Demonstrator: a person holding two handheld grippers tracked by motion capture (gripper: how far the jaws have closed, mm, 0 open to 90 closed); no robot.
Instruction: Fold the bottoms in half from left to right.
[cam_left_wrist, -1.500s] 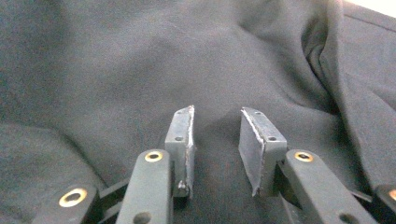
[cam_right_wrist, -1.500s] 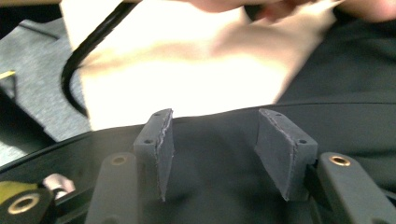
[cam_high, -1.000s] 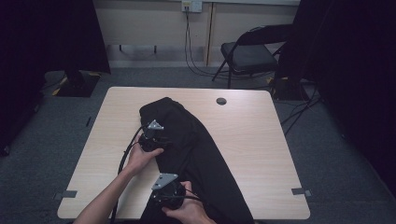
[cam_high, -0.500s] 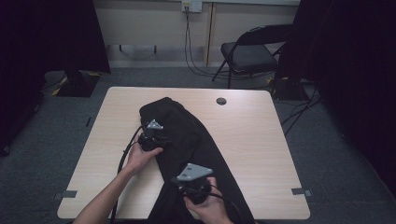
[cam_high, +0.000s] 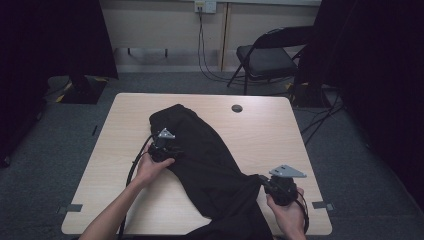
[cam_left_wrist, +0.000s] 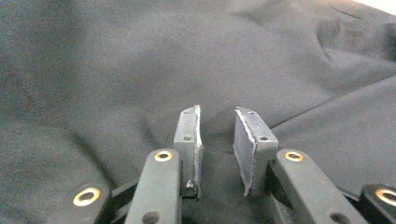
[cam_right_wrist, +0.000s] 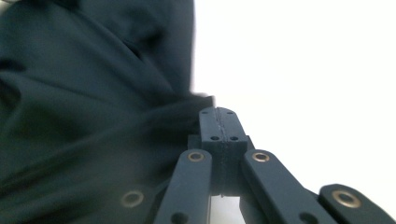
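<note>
1. So, nearest me: my right gripper (cam_high: 263, 184) has its jaws clamped fully together on a fold at the edge of the black garment (cam_high: 210, 160), down at the near right of the surface (cam_high: 260, 130).
2. Further up, my left gripper (cam_high: 170, 152) sits on the cloth, jaws partly apart and having just narrowed, fabric bunched between; can't tell if it's pinched.
3. I'd say we're mid-spread; next move needs a steady outward pull.

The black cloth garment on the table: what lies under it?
Under the black cloth garment the light wooden table shows around its edges. Whatever lies beneath its middle is covered and cannot be seen.
</note>
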